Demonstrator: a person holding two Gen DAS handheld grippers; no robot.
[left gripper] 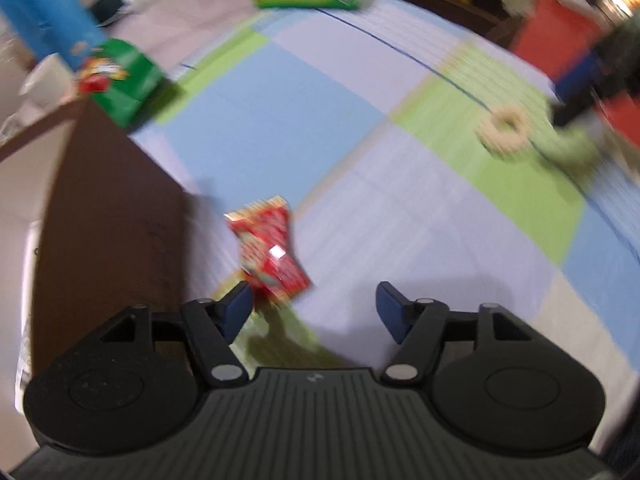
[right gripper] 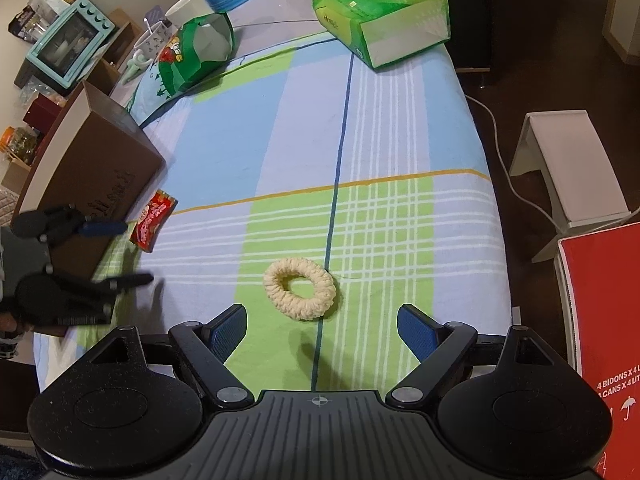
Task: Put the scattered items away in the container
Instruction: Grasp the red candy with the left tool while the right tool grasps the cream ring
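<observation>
The left wrist view looks down from close by the brown box point(left gripper: 108, 216) and is blurry. The right wrist view looks down the checked cloth point(right gripper: 400, 128) toward its far end. Both see the red packet point(left gripper: 268, 252) and the cream ring point(right gripper: 300, 290).

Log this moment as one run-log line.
left gripper: open, nearing red snack packet | right gripper: open, over cream scrunchie | brown box: nothing placed visibly

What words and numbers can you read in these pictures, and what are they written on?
"4 BIDONS X 4 L" and "CANS X 4 LIT", both cut off at the frame edge: on the red carton, beside an umbrella sign.
Brown box: embossed lettering, too dark to read.
Red snack packet: print too small to read.
Green tissue pack: label too small.
Green snack bag: logo unreadable.
</observation>
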